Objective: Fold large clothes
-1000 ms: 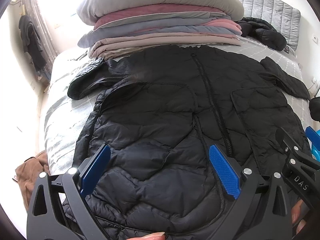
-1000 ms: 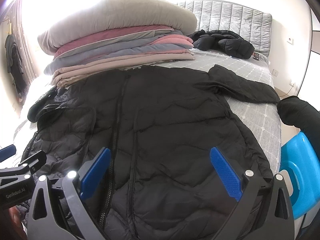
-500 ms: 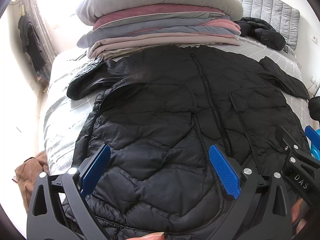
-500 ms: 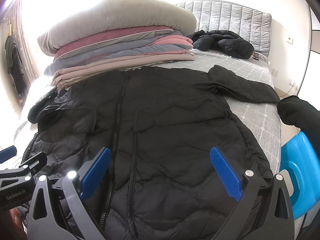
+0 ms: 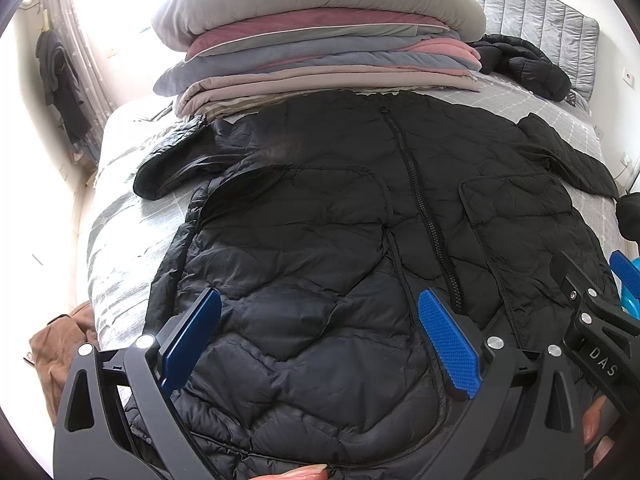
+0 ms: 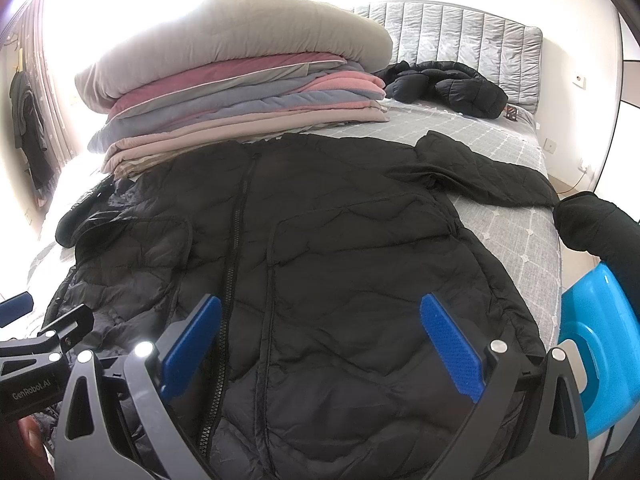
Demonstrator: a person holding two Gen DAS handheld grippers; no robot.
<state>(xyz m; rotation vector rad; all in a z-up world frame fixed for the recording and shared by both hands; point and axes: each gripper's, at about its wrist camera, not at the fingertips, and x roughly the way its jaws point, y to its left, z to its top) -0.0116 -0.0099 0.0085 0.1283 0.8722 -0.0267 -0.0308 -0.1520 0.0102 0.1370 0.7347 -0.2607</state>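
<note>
A large black quilted jacket (image 5: 340, 208) lies spread flat, zipped front up, on a grey bed; it also shows in the right wrist view (image 6: 340, 240). Its left sleeve (image 5: 168, 164) bends out to the left and its right sleeve (image 6: 488, 176) stretches out to the right. My left gripper (image 5: 320, 320) is open and empty, hovering over the jacket's lower left panel. My right gripper (image 6: 320, 324) is open and empty over the lower right panel. Each gripper shows at the edge of the other's view, the right one (image 5: 592, 320) and the left one (image 6: 36, 344).
A tall stack of folded blankets (image 5: 320, 48) sits on the bed just beyond the jacket's collar. Another black jacket (image 6: 448, 84) lies crumpled by the grey headboard. A blue plastic chair (image 6: 600, 352) stands at the bed's right. Brown fabric (image 5: 60, 344) lies on the floor at left.
Both views have shifted only slightly; the jacket sits a touch lower in the frames. Both grippers stay open and empty.
</note>
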